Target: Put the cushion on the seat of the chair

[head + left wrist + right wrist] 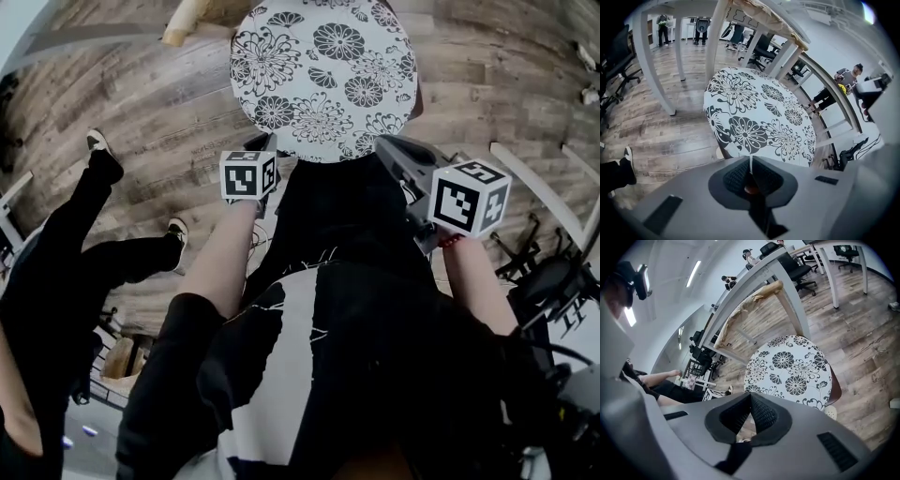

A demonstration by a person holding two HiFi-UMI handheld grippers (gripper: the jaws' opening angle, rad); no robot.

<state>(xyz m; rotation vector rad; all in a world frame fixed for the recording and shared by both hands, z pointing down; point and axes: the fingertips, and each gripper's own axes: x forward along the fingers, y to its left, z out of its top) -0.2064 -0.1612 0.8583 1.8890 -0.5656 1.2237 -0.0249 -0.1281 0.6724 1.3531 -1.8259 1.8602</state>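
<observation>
A round white cushion with black flower print (pixel 323 75) lies flat over a brown chair seat (pixel 418 94), whose edge just shows at the cushion's right. My left gripper (pixel 267 147) is at the cushion's near left rim. In the left gripper view its jaws (pixel 750 161) are shut, with a thin white sliver of the cushion (pixel 759 117) pinched between the pads. My right gripper (pixel 382 143) is at the near right rim, and in the right gripper view its jaws (pixel 750 395) are shut. The cushion (pixel 790 369) starts right behind the tips; whether they pinch it is hidden.
A white-legged desk with a wooden top (pixel 183 23) stands just beyond the chair. A seated person's black-clad legs and shoes (pixel 98 211) stretch in from the left. Office chairs (pixel 761 44) and standing people are farther off. Wood-plank floor (pixel 169 112) surrounds the chair.
</observation>
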